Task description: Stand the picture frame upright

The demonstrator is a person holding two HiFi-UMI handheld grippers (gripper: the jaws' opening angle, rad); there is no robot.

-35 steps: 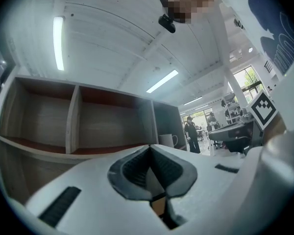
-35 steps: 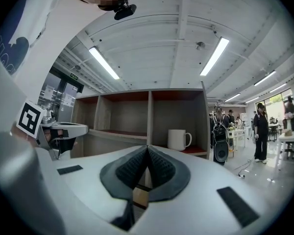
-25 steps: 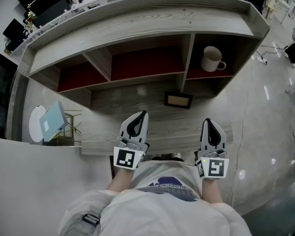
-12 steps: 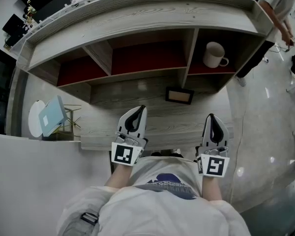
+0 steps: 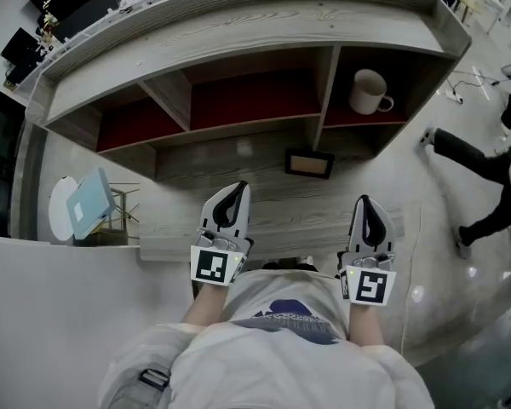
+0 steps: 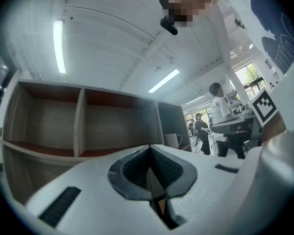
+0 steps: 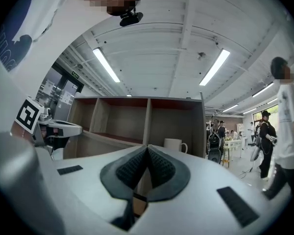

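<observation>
A small dark picture frame [image 5: 309, 163] lies flat on the wooden desk [image 5: 264, 216], just in front of the right-hand shelf compartment. My left gripper [image 5: 237, 187] hangs over the desk's near part, left of the frame and short of it, jaws shut with nothing between them. My right gripper [image 5: 368, 203] is level with it on the right, also shut and empty, nearer than the frame. In the left gripper view the closed jaws [image 6: 149, 148] face the shelf; the right gripper view shows its closed jaws [image 7: 147, 148] the same way. The frame is hidden in both gripper views.
A wooden shelf unit [image 5: 238, 75] with red-backed compartments stands at the desk's far side. A white mug [image 5: 368, 92] sits in the right compartment, also the mug [image 7: 175, 145] in the right gripper view. A pale blue board and white disc [image 5: 78, 209] stand left. A person's legs [image 5: 481, 177] cross the floor at right.
Both grippers have stayed where they were, shut. A person at the right has walked across the floor, their legs now in view beside the desk.
</observation>
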